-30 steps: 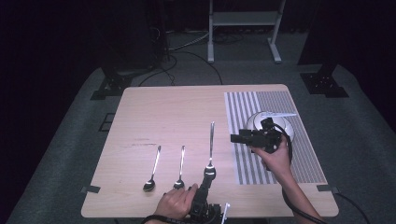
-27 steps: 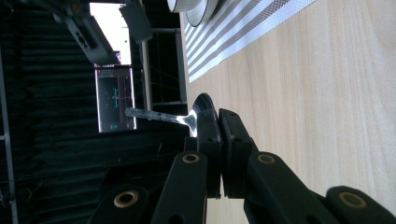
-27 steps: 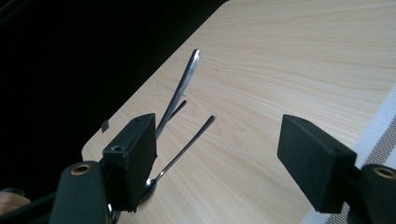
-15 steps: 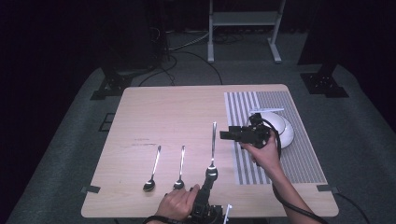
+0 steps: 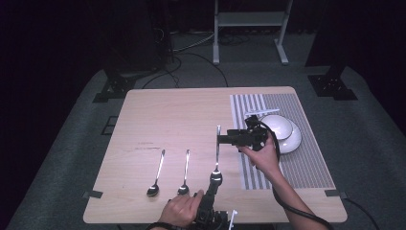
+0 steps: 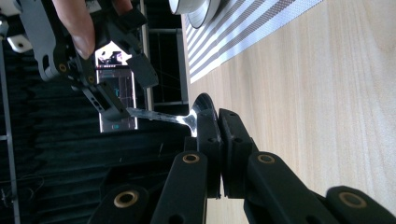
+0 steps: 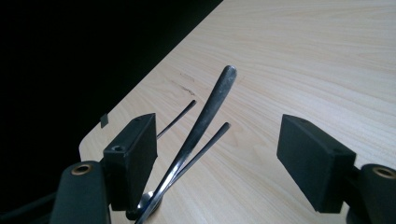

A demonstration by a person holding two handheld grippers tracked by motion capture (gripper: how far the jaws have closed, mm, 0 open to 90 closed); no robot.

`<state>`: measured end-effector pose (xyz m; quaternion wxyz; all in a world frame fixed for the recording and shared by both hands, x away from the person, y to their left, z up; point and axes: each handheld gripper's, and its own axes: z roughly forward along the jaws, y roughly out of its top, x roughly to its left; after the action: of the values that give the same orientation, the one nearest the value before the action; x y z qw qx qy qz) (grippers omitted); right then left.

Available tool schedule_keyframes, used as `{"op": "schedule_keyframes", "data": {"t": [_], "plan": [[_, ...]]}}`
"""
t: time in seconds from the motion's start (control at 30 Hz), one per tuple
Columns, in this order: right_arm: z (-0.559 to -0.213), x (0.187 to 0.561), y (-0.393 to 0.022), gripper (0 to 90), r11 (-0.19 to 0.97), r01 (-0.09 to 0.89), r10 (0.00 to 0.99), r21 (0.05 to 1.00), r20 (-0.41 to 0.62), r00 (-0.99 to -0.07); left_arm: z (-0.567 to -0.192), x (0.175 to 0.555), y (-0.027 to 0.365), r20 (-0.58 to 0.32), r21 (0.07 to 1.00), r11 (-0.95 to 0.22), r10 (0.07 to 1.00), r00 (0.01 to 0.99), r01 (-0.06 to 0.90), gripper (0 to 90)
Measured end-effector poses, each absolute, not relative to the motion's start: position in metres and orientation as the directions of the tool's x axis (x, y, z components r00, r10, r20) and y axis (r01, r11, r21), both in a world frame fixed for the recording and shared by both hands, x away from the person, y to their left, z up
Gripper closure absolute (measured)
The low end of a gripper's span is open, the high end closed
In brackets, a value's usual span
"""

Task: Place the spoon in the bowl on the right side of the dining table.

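The largest spoon [image 5: 218, 155] has its bowl pinched by my left gripper [image 5: 213, 186] at the table's near edge. In the left gripper view the jaws [image 6: 219, 126] are shut on that bowl, and the spoon's handle [image 6: 154, 115] slants up off the wood toward the right gripper. My right gripper [image 5: 221, 139] is open at the handle's far end. In the right gripper view the handle [image 7: 210, 105] stands between the open pads [image 7: 219, 140], nearer the left one, and I cannot tell whether it touches it.
Two smaller spoons [image 5: 157, 172] [image 5: 185, 171] lie side by side left of the held one. White bowls [image 5: 282, 129] sit on a striped placemat [image 5: 297, 167] at the table's right. The far left half of the wooden table [image 5: 172, 115] is bare.
The right gripper has moved left from beside the white bowls to the spoon's handle tip, which now lies between its jaws. The left gripper has stayed put on the spoon's bowl.
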<state>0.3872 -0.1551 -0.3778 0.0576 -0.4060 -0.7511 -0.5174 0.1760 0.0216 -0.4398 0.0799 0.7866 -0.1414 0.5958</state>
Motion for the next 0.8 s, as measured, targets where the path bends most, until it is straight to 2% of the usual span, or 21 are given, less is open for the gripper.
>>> {"op": "schedule_keyframes", "data": {"t": [0.27,0.8], "plan": [[-0.379,0.391,-0.145,30.7,0.157,0.675,0.559,0.721,0.499,-0.663,-0.44,0.175,0.021,0.959,-0.047,-0.947,-0.132,0.25,-0.317,87.8],[-0.377,0.393,-0.132,67.7,0.178,0.683,0.589,0.709,0.479,-0.651,-0.443,0.177,0.022,0.959,-0.029,-0.949,-0.115,0.259,-0.315,87.8]]}}
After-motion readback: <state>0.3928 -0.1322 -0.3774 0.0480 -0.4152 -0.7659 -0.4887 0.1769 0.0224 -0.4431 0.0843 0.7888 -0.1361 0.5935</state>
